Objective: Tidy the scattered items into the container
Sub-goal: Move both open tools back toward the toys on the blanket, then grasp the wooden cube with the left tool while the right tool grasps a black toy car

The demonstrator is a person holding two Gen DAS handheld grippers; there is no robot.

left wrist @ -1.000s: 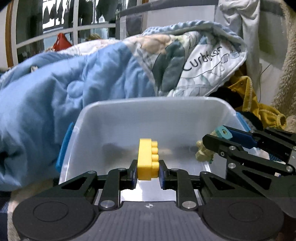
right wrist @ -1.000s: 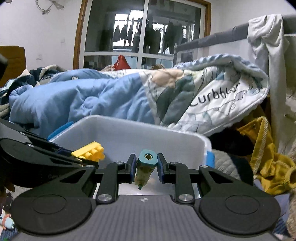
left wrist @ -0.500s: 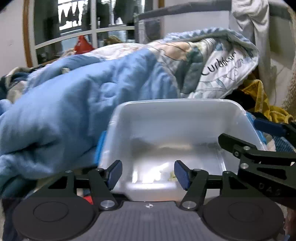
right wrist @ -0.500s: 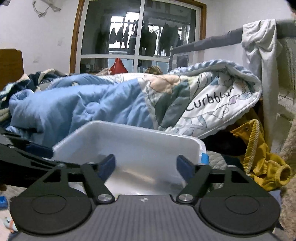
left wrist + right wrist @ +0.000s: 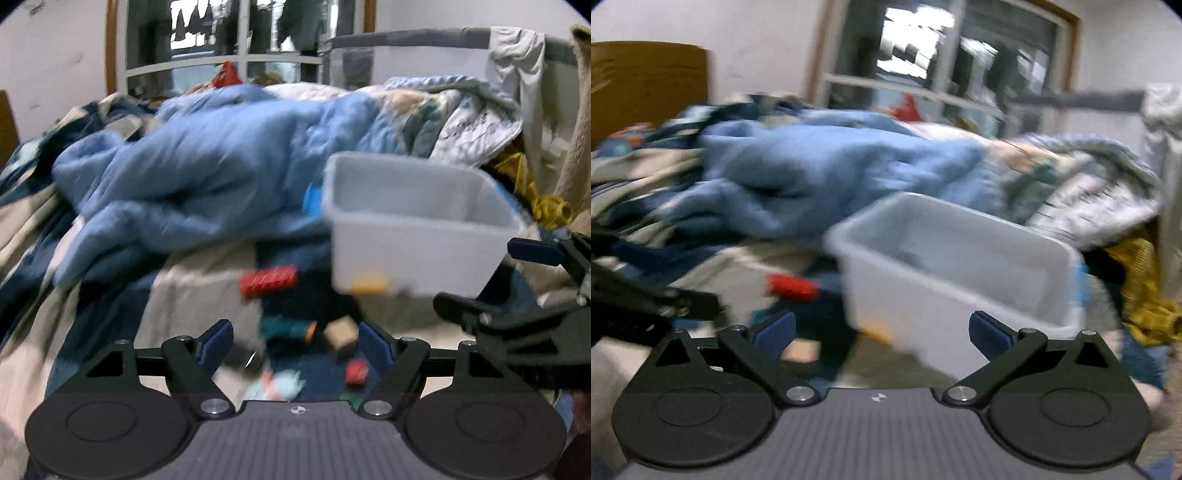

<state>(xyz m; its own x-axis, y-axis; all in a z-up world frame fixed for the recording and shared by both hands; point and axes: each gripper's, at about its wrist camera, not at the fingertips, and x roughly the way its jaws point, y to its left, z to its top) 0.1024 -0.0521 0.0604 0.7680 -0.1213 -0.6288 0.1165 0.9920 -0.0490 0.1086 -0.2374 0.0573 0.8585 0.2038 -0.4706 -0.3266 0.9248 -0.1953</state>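
Note:
The white plastic bin point(image 5: 417, 236) stands on the bed, right of centre; a yellow shape shows through its front wall. It also shows in the right wrist view point(image 5: 960, 273). My left gripper point(image 5: 295, 341) is open and empty, above scattered toys: a red brick point(image 5: 267, 281), a teal piece point(image 5: 286, 329), a tan block point(image 5: 341, 336) and a small red piece point(image 5: 356, 372). My right gripper point(image 5: 882, 330) is open and empty, in front of the bin. The red brick point(image 5: 792, 287) lies left of it. Both views are blurred.
A rumpled blue quilt point(image 5: 207, 166) lies behind and left of the bin. A yellow garment point(image 5: 532, 192) lies at the right. The right gripper's arm point(image 5: 517, 317) shows at the right of the left wrist view. A window point(image 5: 942, 66) is behind.
Both grippers let go of the yellow brick and the teal-capped piece over the bin, opened wide, then drew back and swung left, bringing the scattered toys on the bed into view.

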